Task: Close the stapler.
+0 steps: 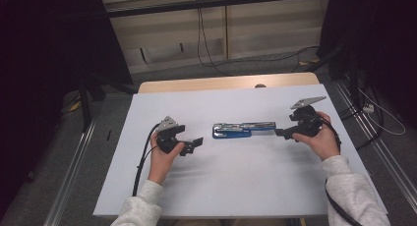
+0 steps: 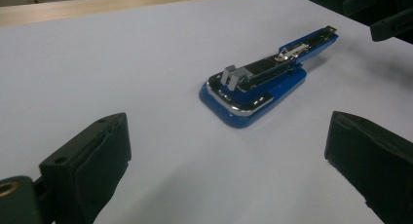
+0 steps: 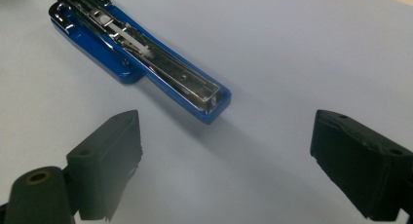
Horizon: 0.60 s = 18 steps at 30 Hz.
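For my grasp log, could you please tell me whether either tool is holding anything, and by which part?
Nothing is held. Both the left tool and the right tool are open, and the blue stapler lies untouched on the table between them.

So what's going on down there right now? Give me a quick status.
Left hand-held gripper open, holding nothing. Right hand-held gripper open, holding nothing. Blue stapler swung open flat on the white table, between both, untouched. Nothing in the way.
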### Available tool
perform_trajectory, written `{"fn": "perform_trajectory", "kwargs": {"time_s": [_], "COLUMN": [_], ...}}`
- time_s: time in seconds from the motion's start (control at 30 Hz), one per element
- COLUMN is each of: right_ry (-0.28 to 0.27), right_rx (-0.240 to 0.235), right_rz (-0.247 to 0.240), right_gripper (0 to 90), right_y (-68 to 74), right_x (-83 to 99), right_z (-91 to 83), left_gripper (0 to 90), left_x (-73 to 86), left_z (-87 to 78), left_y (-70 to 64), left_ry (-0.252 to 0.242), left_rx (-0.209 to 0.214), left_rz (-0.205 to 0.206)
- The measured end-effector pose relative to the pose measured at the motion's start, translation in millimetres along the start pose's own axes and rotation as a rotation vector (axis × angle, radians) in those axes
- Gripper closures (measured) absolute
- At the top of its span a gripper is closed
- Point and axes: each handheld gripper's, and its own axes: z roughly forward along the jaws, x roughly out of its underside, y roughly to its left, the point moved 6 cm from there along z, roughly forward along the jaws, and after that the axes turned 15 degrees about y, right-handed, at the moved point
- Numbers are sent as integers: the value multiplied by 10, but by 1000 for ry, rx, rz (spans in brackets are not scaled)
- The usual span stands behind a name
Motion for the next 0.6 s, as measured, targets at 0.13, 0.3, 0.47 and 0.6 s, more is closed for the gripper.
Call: {"fn": "perform_trajectory", "kwargs": {"time_s": [0.13,0.3,0.47,0.6], "right_ry": [-14,1,39,86], "right_rx": [9,26,68,87], "right_rz": [25,29,2,-15], "right_gripper": [156,357,645,823], "right_y": [-6,13,36,56], "right_x": [15,28,70,107], "right_z": [-8,42,134,226], "left_gripper": [49,232,548,822], "left_x": [-6,-48,-47,-82], "left_z": [97,203,305,380], "left_y": [44,58,66,36], "left_ry": [26,60,100,114], "left_rx": [-29,-65,-78,-64], "left_rz": [-35,-23,-18,-13]}}
